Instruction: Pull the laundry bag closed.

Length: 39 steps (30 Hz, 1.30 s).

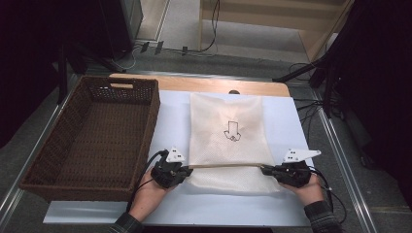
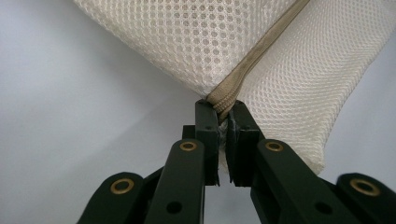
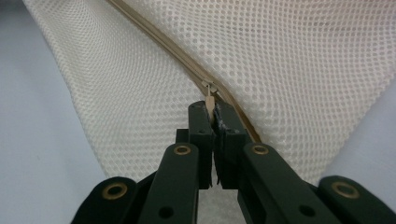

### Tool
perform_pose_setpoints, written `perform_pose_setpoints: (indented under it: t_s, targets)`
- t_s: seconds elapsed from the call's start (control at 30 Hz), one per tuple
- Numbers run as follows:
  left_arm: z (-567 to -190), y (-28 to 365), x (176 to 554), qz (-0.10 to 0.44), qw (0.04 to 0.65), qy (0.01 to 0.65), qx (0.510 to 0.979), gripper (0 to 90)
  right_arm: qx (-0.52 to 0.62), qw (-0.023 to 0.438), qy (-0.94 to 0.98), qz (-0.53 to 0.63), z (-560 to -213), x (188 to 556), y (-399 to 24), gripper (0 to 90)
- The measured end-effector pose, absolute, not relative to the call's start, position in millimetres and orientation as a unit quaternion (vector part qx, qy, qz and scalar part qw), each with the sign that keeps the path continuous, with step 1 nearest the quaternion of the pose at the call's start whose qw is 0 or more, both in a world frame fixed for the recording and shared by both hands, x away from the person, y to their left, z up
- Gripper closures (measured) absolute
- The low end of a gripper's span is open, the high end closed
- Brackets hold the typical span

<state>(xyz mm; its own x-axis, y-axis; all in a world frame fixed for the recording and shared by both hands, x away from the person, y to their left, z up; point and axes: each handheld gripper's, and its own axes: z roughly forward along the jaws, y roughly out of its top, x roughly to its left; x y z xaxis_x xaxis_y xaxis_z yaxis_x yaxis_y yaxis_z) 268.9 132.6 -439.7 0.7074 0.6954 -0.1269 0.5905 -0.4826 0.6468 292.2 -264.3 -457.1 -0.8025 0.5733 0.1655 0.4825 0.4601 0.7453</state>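
A cream mesh laundry bag (image 1: 227,141) with a small printed arrow lies flat on the white table (image 1: 170,116). A tan zipper (image 1: 226,166) runs across it near its front end. My left gripper (image 1: 188,168) is shut on the zipper's left end (image 2: 223,103) at the bag's corner. My right gripper (image 1: 264,168) is shut on the zipper pull tab (image 3: 209,103) near the bag's right edge. In the right gripper view the slider (image 3: 208,87) sits just beyond the jaws, and the zipper (image 3: 154,35) runs away up to the left. The zipper is stretched taut between the two grippers.
A large brown wicker basket (image 1: 92,138) with nothing in it stands at the table's left, close to my left hand. Cables lie on the floor behind and to the right of the table. Bare white table shows in front of the bag.
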Motion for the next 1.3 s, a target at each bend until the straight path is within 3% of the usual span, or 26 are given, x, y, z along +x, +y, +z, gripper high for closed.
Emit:
perform_pose_setpoints:
  t_s: [1.3]
  targets:
    - [-441.0,132.9,269.0,0.073,0.339,0.382,0.856,84.4,0.346,0.06,0.85,0.393,-463.2,287.6,-293.7,87.8]
